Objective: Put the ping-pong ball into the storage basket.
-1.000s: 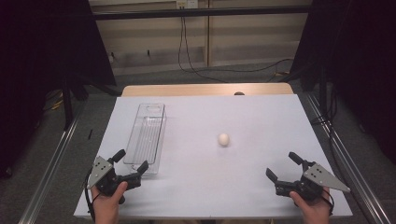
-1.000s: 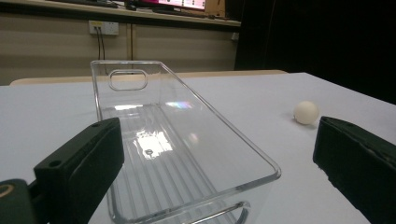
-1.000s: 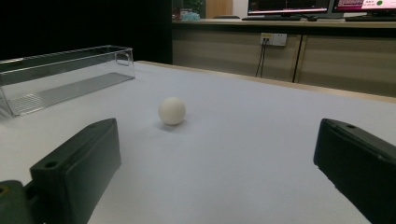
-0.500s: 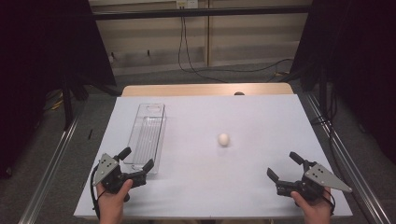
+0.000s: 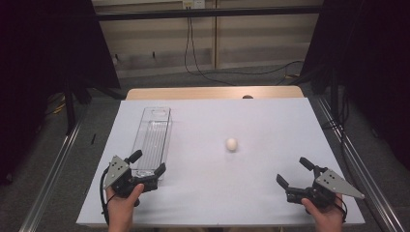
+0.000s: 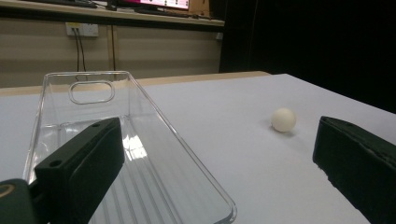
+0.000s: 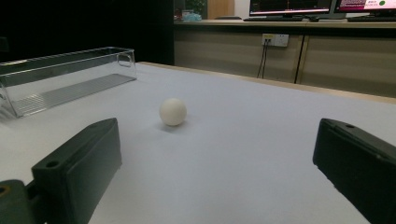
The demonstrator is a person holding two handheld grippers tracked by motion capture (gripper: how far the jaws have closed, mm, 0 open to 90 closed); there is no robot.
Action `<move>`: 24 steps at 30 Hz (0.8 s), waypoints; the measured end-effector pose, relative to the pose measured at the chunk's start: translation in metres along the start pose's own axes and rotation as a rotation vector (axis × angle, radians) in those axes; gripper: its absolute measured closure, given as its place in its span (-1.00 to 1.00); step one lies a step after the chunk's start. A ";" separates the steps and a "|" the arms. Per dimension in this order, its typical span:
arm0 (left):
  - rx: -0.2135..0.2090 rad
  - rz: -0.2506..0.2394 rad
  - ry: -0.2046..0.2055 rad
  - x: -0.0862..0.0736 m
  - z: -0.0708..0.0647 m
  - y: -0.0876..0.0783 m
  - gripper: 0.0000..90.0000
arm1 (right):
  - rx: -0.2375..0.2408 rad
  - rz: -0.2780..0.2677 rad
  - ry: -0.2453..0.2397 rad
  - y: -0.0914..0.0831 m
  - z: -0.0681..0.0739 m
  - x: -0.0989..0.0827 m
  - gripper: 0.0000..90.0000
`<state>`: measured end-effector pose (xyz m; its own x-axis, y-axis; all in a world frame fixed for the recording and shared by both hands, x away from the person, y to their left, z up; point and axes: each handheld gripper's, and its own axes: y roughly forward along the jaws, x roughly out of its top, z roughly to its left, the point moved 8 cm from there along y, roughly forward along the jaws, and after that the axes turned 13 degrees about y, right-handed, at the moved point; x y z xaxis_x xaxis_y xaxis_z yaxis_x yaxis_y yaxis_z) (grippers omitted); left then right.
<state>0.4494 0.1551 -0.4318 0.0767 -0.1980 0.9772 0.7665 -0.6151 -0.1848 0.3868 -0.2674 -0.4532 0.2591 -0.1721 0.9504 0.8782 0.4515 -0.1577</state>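
The left gripper (image 5: 147,164) has its jaws spread wide at the near end of the long clear plastic tray (image 5: 153,135), one jaw over the tray's floor. The right gripper (image 5: 295,172) also stands wide apart and holds nothing. The small white ball (image 5: 232,144) lies ahead of both on the white table (image 5: 270,121), apart from the tray.
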 end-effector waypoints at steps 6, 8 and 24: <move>-0.001 0.013 0.000 0.000 -0.005 0.005 -0.95 | 0.001 -0.003 0.000 0.000 0.000 0.000 -0.99; -0.013 0.014 0.004 -0.001 -0.008 0.008 -0.95 | 0.002 -0.003 0.000 0.000 0.000 0.000 -0.99; -0.037 0.017 0.014 0.004 -0.021 0.023 -0.94 | 0.012 0.000 0.002 0.000 0.002 0.000 -0.98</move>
<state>0.4536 0.1242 -0.4347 0.0808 -0.2189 0.9724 0.7412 -0.6391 -0.2055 0.3864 -0.2656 -0.4528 0.2598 -0.1740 0.9498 0.8732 0.4623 -0.1542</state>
